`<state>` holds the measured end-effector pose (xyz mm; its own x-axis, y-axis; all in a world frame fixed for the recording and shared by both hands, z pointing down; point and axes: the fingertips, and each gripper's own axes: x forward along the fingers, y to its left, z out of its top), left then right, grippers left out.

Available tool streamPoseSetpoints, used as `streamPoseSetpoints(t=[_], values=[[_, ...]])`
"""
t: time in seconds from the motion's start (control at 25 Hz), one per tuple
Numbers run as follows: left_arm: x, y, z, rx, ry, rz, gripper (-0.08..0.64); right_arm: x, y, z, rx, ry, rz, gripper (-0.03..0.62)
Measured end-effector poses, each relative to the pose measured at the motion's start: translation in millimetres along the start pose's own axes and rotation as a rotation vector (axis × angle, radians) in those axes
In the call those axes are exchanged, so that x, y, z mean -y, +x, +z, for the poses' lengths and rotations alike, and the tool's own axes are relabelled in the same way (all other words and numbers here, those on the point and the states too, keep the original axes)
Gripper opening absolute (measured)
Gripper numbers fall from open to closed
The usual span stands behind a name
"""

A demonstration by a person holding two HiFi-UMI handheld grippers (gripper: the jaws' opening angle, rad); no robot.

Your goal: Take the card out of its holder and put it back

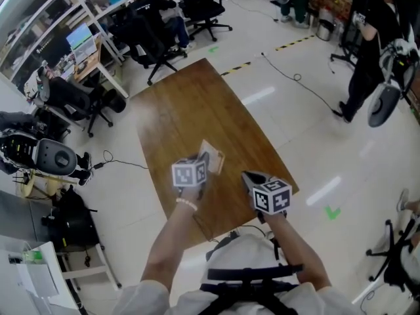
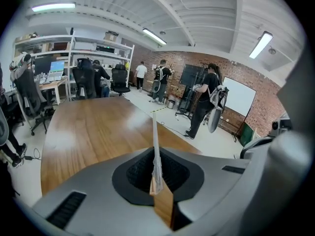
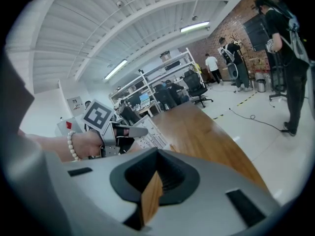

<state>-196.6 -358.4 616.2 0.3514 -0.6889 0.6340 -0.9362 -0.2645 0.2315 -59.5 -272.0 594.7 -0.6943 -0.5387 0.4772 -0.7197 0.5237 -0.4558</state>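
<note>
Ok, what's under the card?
The wooden table; the card is pinched in the left gripper over it. No holder is in view, and the gripper hides the card's lower edge.

In the head view the left gripper (image 1: 203, 162) and its marker cube (image 1: 189, 174) cover the near end of the card (image 1: 214, 157), and its print is too small to read. In the left gripper view the card stands edge-on, its face unseen and its lower end buried between the black pads (image 2: 138, 173).
</note>
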Motion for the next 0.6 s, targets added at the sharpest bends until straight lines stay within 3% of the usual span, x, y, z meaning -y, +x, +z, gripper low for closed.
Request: streamPoseSetpoints(t=[0.6], values=[[-5.3, 13.4, -11.5, -0.002, -0.016, -0.006, 0.013, 3.7, 5.4, -3.6, -0.002, 0.013, -0.013, 0.008]])
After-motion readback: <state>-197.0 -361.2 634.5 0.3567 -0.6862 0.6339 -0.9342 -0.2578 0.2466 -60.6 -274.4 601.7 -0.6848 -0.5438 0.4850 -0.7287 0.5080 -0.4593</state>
